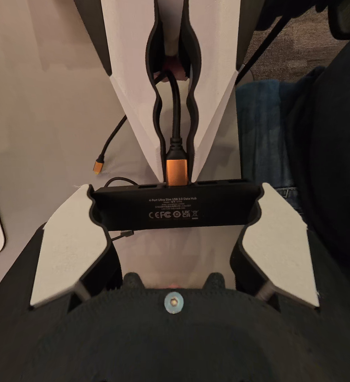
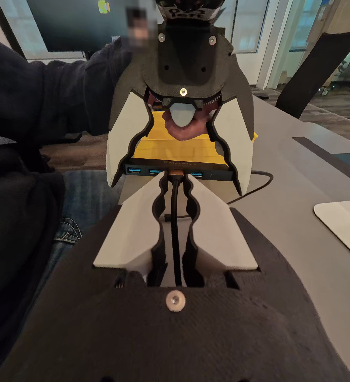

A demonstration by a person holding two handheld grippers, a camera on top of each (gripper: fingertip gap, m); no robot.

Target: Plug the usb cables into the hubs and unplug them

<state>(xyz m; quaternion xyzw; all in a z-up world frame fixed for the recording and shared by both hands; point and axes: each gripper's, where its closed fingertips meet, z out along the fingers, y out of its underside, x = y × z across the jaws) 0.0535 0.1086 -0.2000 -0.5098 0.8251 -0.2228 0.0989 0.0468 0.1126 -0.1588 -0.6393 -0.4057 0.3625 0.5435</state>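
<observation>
A black USB hub point(image 1: 176, 208) is held by its two short ends in my left gripper point(image 1: 176, 192), a little above the grey table point(image 1: 35, 103). My right gripper point(image 1: 177, 179) comes in from the far side and is shut on the orange USB plug point(image 1: 177, 172) of a black cable point(image 1: 175, 107). The plug's shell sits against a middle port with no metal showing. In the right wrist view my right gripper point(image 2: 175, 175) pinches the plug point(image 2: 176, 172) at the hub point(image 2: 211, 174), between blue ports. The cable's other orange end point(image 1: 98, 165) lies loose on the table.
The hub's own thin cable point(image 2: 258, 184) trails over the table. A white flat pad point(image 2: 345, 223) lies to one side. A yellow box point(image 2: 180, 148) stands behind the hub. A person's dark sleeve point(image 2: 35, 99) and jeans point(image 1: 263, 124) are at the table edge. A black chair point(image 2: 314, 72) stands beyond. My left and right fingertips are right by each other.
</observation>
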